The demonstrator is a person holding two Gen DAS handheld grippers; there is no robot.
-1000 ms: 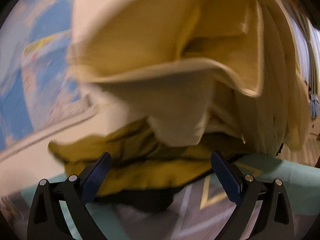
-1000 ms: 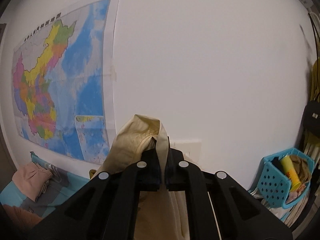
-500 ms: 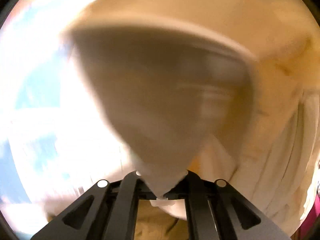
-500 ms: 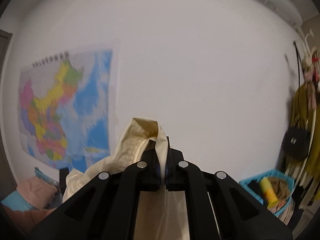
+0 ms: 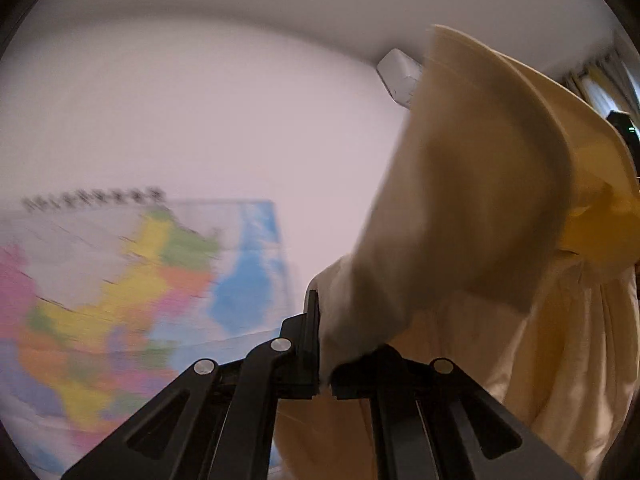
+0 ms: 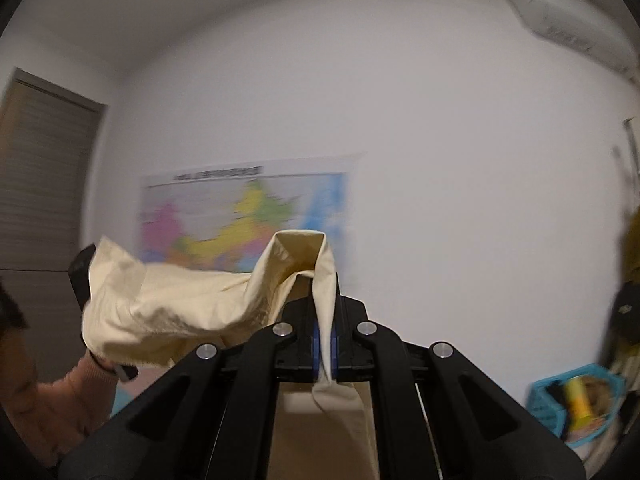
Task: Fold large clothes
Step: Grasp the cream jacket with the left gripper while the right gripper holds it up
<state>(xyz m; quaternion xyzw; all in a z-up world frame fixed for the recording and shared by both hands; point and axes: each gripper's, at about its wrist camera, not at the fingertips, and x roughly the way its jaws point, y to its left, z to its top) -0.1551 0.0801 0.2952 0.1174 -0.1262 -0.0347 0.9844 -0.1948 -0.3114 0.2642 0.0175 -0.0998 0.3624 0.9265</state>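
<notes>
A large cream garment (image 5: pixel 472 240) hangs in the air between both grippers. My left gripper (image 5: pixel 325 344) is shut on one edge of it; the cloth rises right of the jaws and drapes down at the right. My right gripper (image 6: pixel 325 312) is shut on another edge of the same garment (image 6: pixel 172 304), which stretches left from it to the left gripper (image 6: pixel 82 276) and a person's hand. Both grippers are raised high and face the white wall.
A coloured wall map (image 5: pixel 120 292) hangs on the white wall; it also shows in the right wrist view (image 6: pixel 244 216). An air conditioner (image 6: pixel 560 20) sits high on the right. A blue basket (image 6: pixel 576 404) stands at the lower right. A brown door (image 6: pixel 40 176) is at the left.
My left gripper went from open above the bed to shut on the cream garment and rose. Both grippers lifted and tilted upward, and the cloth now spreads between them.
</notes>
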